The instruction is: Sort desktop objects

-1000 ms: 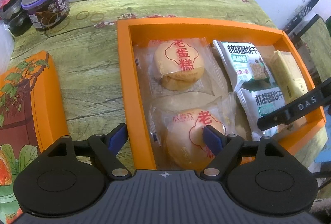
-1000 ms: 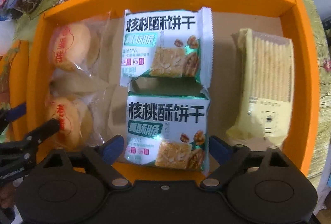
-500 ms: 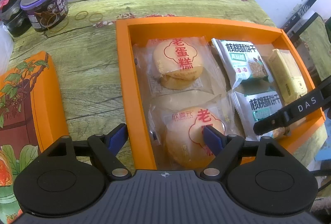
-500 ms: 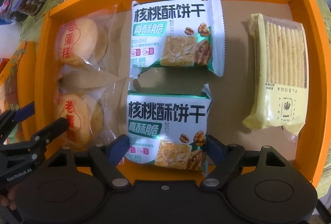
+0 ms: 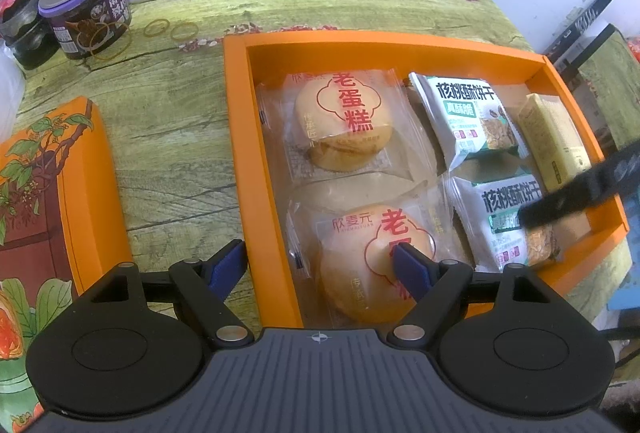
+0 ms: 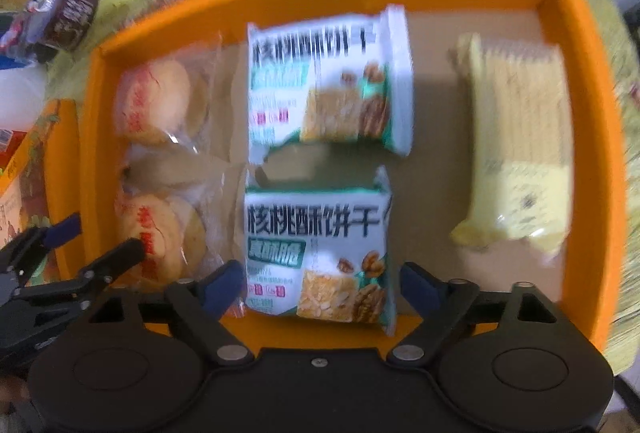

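My right gripper (image 6: 322, 283) has just been widening its jaws, and they now stand apart on either side of the near white-and-green walnut biscuit packet (image 6: 316, 253), blue pads just clear of its two side edges, so I judge nothing is clamped. That packet lies in the flat orange cardboard tray (image 6: 592, 81) against the near wall, its long axis running away from me toward its twin packet (image 6: 328, 81) just beyond. The pale yellow cracker sleeve (image 6: 520, 141) lies by the right wall. My left gripper (image 5: 320, 267) hangs with jaws apart and empty, straddling the tray's left wall, its right pad over the near clear-wrapped round egg cake (image 5: 372, 265). The right hand is the nearer one for the biscuit packet.
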Tool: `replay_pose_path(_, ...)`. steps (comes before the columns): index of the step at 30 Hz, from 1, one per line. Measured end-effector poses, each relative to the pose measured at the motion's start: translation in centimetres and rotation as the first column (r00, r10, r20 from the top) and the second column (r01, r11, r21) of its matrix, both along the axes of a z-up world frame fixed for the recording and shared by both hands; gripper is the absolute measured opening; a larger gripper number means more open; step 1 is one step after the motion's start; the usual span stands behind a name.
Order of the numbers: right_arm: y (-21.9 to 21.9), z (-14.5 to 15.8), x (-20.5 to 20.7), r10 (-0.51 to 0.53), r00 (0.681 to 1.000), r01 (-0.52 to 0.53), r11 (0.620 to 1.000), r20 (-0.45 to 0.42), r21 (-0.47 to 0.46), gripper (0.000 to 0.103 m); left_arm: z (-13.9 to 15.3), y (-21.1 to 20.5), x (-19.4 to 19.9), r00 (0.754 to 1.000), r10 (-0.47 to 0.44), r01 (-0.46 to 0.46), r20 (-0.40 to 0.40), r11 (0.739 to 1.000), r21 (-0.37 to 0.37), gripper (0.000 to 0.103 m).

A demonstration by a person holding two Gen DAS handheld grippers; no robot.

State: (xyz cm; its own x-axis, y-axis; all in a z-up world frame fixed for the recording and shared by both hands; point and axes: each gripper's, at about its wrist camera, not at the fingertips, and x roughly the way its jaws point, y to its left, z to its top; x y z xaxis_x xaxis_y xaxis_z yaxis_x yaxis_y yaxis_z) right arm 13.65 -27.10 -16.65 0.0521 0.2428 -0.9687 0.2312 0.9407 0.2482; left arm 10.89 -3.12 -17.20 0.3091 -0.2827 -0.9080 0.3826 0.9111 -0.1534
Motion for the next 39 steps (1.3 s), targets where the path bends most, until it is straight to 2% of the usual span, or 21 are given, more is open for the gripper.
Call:
replay_pose_path(4, -1.6, 2.2, 1.3, -0.036, 0.995, 0.037, 0.999, 0.095, -0.006, 0.089, 0.0, 0.0, 0.0, 1.000, -0.006, 0.006, -0.001, 1.000, 0.003, 0.081)
replay_pose_path(7, -2.9, 2.1, 3.7, -0.038, 0.990, 0.043, 0.999, 0.138, -0.031, 0.089, 0.0, 0.0, 0.1, 1.000, -0.008, 0.008, -0.005, 1.000, 0.005, 0.081)
replay_pose_path(10, -2.5, 0.7, 4.9, -0.011, 0.990, 0.019, 0.998, 0.138, -0.060, 0.087, 0.0, -0.1, 0.2, 1.000, -0.015, 0.015, -0.008, 1.000, 0.015, 0.081)
replay_pose_path(15, -1.8, -1.5, 6.0, 0.001, 0.994, 0.008, 0.997, 0.113, -0.077, 0.068, 0.1, -0.4, 0.2, 1.000, -0.027, 0.027, -0.010, 0.999, 0.031, 0.081)
replay_pose_path(24, -2.2, -1.5, 5.9, -0.004, 0.988, 0.011, 0.999, 0.155, -0.046, 0.068, 0.2, -0.5, 0.5, 0.999, -0.031, 0.032, -0.019, 0.998, 0.053, 0.082)
replay_pose_path(26, -2.9, -0.4, 5.6, -0.008, 0.981, 0.014, 0.999, 0.195, -0.029, 0.067, 0.5, -0.4, 0.5, 0.999, -0.033, 0.034, -0.010, 0.998, 0.062, 0.082)
replay_pose_path(29, -5.5, 3.5, 3.9, -0.041, 0.951, 0.056, 0.998, 0.306, -0.040, 0.078, 1.0, -0.2, 0.8, 1.000, -0.029, 0.029, 0.003, 0.998, 0.060, 0.082)
replay_pose_path(32, -8.5, 6.2, 2.0, -0.071, 0.926, 0.117, 0.987, 0.370, -0.106, 0.080, 0.9, -0.1, 1.2, 1.000, -0.026, 0.026, 0.000, 0.998, 0.057, 0.082)
replay_pose_path(34, -9.8, 6.2, 0.8, -0.070, 0.932, 0.128, 0.981, 0.355, -0.145, 0.080, 0.8, -0.1, 1.4, 1.000, -0.026, 0.026, -0.003, 0.998, 0.057, 0.082)
replay_pose_path(39, -9.5, 2.8, -0.9, -0.018, 0.967, 0.071, 0.976, 0.253, -0.204, 0.080, 0.5, -0.3, 1.7, 0.999, -0.037, 0.039, -0.022, 0.997, 0.062, 0.082)
